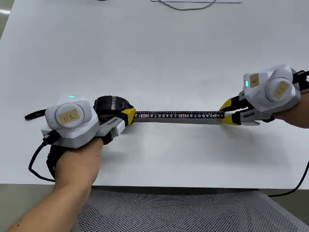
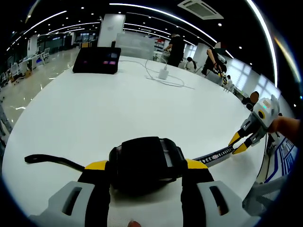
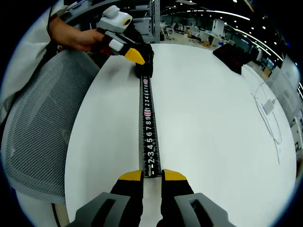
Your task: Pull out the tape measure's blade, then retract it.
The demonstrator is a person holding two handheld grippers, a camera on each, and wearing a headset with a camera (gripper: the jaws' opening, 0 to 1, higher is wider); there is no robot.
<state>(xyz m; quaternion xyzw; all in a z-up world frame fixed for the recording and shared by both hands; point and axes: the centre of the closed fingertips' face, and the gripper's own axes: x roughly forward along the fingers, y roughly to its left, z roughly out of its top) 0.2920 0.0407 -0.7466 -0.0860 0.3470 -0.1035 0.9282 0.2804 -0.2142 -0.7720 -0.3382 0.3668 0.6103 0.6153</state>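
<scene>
As you hold it near worktop's [image 1: 159, 58] front-left corner, left gripper [image 2: 147, 165]: jaws clamped on either side of black tape measure case [image 1: 112, 104], case resting on worktop. Black strap [image 1: 33, 115]: trails from case toward left edge. Blade [image 1: 178, 115]: drawn out, stretched straight and parallel to front edge, numbers facing up. Right gripper [image 3: 152, 176]: your jaws pinched tight on blade's tip, toward right edge. White cable [image 1: 186, 6]: at far edge.

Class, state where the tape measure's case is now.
Head view: the case sits left of centre on the table, between the left gripper's jaws, its blade running to the right gripper.
</scene>
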